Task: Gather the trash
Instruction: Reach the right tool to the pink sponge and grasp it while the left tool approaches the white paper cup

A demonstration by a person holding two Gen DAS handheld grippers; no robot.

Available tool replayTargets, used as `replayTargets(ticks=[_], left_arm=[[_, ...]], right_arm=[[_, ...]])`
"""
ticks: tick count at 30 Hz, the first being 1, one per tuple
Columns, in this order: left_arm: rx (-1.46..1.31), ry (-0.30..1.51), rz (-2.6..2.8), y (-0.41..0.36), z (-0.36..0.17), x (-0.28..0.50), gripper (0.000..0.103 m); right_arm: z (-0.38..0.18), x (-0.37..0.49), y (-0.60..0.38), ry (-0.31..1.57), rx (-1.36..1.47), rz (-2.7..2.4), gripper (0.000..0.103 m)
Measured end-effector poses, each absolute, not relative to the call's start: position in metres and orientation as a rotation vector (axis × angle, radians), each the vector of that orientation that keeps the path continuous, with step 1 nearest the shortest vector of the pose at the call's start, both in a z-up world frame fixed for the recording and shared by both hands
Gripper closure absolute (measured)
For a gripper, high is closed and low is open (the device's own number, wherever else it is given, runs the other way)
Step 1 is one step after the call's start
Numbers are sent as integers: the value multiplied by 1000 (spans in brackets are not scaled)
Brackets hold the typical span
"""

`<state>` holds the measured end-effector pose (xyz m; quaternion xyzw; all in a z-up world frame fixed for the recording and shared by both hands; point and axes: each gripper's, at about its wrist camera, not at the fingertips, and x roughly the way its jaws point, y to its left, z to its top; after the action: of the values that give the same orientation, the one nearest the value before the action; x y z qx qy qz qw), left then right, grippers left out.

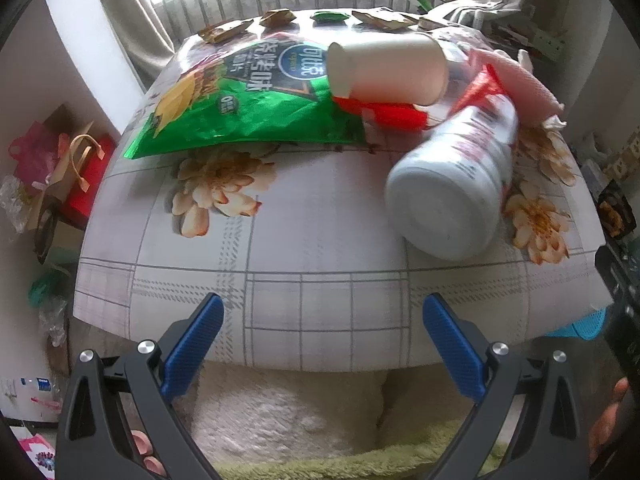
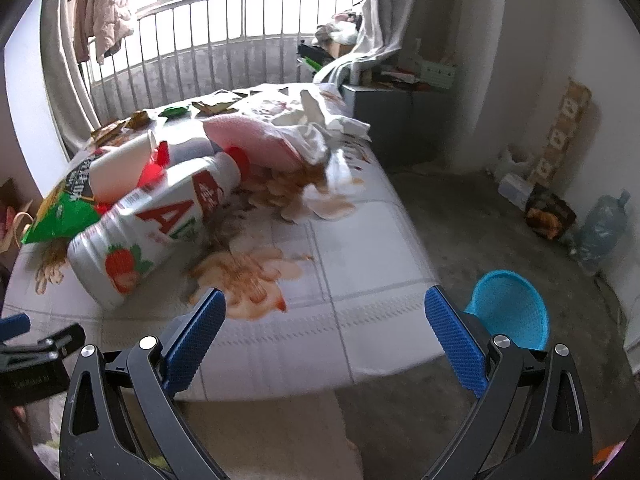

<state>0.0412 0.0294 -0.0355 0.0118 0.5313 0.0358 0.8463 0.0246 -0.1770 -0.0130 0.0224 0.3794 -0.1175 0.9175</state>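
You are holding the left tongs [image 1: 323, 344] wide open and empty at the near edge of the counter [image 1: 320, 240] with its flowered, checked cloth; your right tongs [image 2: 325, 340] are gaping just as wide, gripping nothing, with a blue perforated plastic basket [image 2: 510, 310] waiting just beside the right-hand pad, below the counter edge. Ahead, the trash is lying in a heap: a white plastic drink bottle with a strawberry label [image 1: 456, 184] is resting on its side, base toward you, and behind it a pale paper cup [image 1: 384, 70] is lying across a glossy green foil snack bag [image 1: 244, 96]. The bottle is probably light, rigid and inclined to roll, so you are best closing across its middle; the cup would crush, and the bag is likely slippery, so pinch an edge.
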Motion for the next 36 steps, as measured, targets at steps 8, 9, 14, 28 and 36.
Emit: replayTargets(ticks=[8, 9, 14, 28, 36], left_arm=[[21, 1115, 101, 43, -35, 48, 5], [23, 1111, 99, 44, -34, 50, 5], [0, 1054, 76, 60, -22, 62, 5], [-247, 793, -149, 92, 21, 114, 5], [-423, 770, -219, 118, 14, 118, 6]], right_arm=[[-8, 53, -170, 760, 73, -133, 8], [-7, 55, -170, 751, 78, -125, 8], [7, 66, -177, 713, 117, -99, 8], [16, 116, -244, 778, 468, 23, 12], [6, 131, -243, 830, 621, 133, 23]])
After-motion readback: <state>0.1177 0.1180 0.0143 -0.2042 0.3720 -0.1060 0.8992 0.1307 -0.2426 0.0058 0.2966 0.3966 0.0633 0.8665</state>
